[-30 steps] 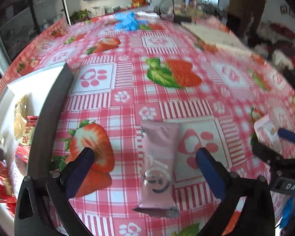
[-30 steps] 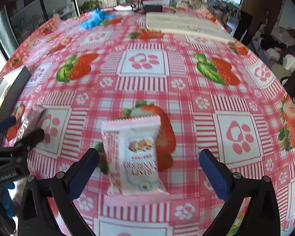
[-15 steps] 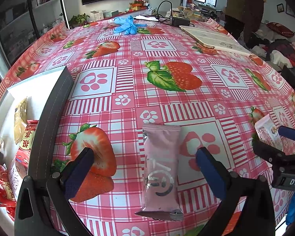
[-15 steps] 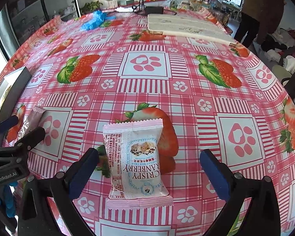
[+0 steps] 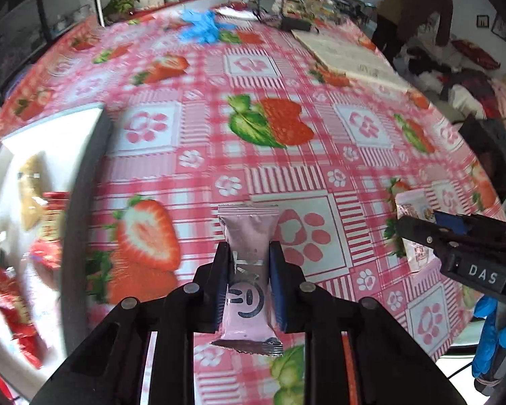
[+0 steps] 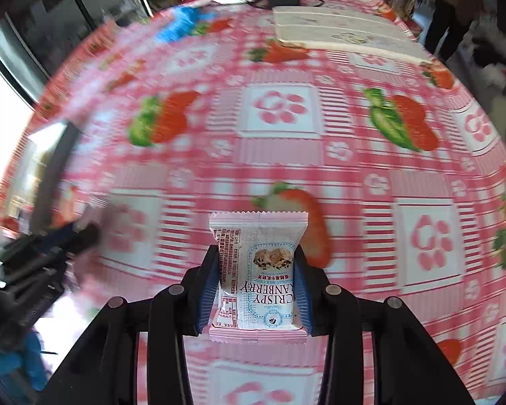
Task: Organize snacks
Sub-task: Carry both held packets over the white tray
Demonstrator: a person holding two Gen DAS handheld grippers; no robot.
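your left gripper [image 5: 248, 281] is closing with the pink bar [image 5: 248, 270] pinched between its blue pads, and your right gripper [image 6: 255, 287] is closing on the cranberry packet [image 6: 258, 270] the same way. both grips sit on slippery foil wrappers, low on the pack, so a quick swing could let either one slide out or droop and twist. the pink bar looks squeezed narrow at the waist, which suggests you could crush what is inside if you clamp harder. the tray [image 5: 84, 168] with the red and gold snacks lies to your left, its dark rim raised; carry low and a dangling end may catch on that rim. the bar is slim, pale pink, with a dark smiley mark; the packet is white and pink with crimped ends, reading crispy cranberry. both hang over the strawberry tablecloth [image 5: 270, 155].
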